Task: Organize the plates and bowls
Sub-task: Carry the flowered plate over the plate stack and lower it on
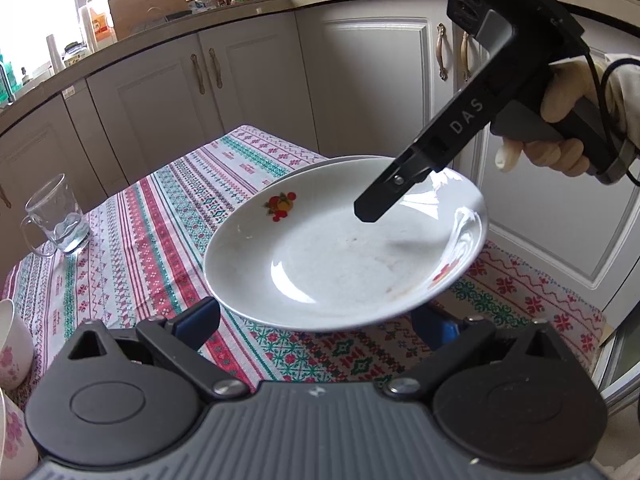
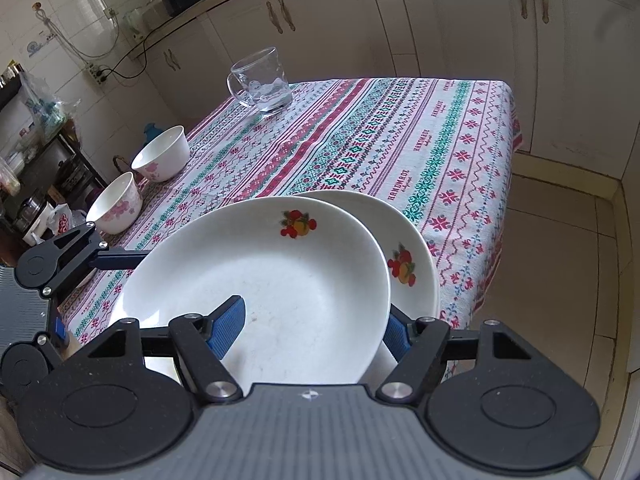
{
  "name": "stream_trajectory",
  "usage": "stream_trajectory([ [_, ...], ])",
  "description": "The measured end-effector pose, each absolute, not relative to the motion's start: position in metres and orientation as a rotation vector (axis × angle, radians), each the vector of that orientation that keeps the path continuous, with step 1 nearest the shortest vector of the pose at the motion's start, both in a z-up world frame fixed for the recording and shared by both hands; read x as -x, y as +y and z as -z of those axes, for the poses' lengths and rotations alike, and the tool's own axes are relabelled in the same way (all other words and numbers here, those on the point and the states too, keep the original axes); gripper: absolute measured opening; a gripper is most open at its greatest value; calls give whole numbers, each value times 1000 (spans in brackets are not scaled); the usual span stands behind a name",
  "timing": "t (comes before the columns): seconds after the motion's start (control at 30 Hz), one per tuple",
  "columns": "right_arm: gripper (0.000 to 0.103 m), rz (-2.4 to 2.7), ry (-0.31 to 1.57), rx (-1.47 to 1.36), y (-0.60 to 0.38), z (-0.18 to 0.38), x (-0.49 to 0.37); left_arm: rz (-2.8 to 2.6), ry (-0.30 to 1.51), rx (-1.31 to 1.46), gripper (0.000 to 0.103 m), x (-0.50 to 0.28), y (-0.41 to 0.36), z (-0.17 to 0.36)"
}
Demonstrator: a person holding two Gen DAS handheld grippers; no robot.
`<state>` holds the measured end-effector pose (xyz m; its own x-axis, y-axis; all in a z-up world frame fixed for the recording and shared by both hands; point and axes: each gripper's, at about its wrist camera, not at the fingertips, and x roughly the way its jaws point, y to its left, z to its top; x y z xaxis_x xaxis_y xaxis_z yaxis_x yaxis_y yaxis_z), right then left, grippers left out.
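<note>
A white plate with fruit prints is tilted above the patterned tablecloth, partly over a second matching plate that lies on the table. My right gripper is shut on the upper plate's near rim, one blue pad inside and one under it. In the left wrist view the same plate is held by the right gripper from the far side. My left gripper is open, its fingers spread beside and under the plate's near edge. Two white bowls with pink flowers stand at the table's left edge.
A glass mug stands at the far side of the table. Cream cabinets run behind it, and a tiled floor lies to the right. A cluttered shelf stands at the left.
</note>
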<state>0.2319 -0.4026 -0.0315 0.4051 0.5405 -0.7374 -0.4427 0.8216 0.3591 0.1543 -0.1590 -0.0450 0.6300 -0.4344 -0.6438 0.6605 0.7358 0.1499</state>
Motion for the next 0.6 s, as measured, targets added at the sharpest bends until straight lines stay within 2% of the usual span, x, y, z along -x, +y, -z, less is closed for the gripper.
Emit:
stream_trajectory([
  [0.6, 77, -581, 967, -96, -410, 21, -217, 688, 612, -369, 101, -159, -160, 43],
])
